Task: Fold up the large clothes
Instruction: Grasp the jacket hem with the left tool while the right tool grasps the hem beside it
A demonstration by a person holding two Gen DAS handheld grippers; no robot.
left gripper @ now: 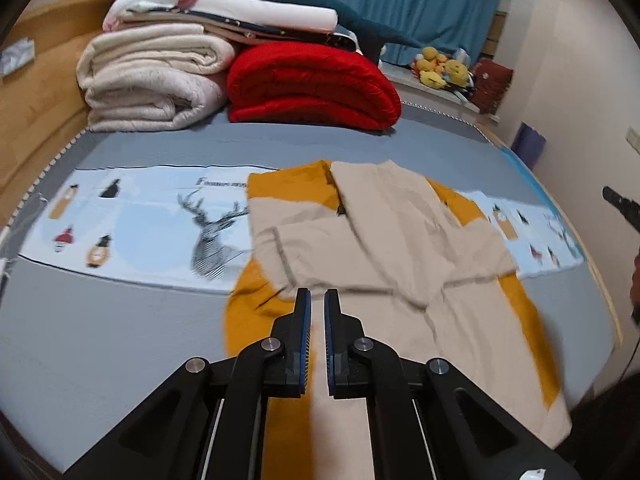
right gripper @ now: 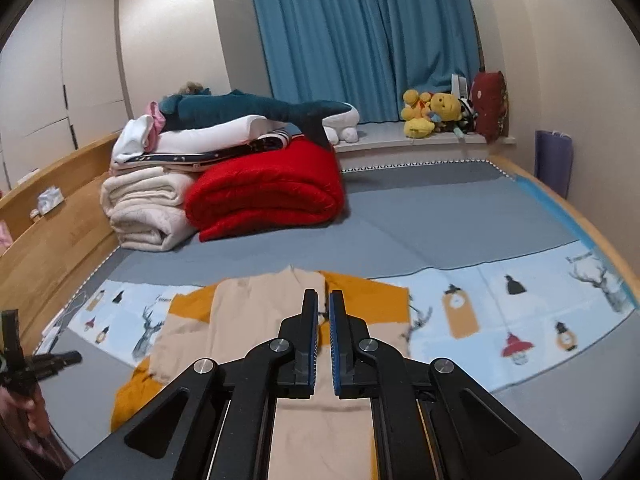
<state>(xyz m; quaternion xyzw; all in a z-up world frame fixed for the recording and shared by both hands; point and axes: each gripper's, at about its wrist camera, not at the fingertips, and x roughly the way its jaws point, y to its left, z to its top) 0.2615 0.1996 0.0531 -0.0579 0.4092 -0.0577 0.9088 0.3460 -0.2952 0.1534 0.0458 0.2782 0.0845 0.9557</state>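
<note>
A beige and mustard-yellow garment lies on the grey bed sheet, with both sleeves folded across its front. It also shows in the right wrist view. My left gripper hovers over the garment's lower left part, jaws nearly together with a narrow gap and nothing between them. My right gripper hovers over the garment's right side, jaws also nearly together and empty. The left gripper shows at the left edge of the right wrist view.
Folded cream blankets and a red blanket are stacked at the head of the bed, with a plush shark on top. A printed light-blue strip crosses the sheet. A wooden bed frame runs along the left. Plush toys sit on the window sill.
</note>
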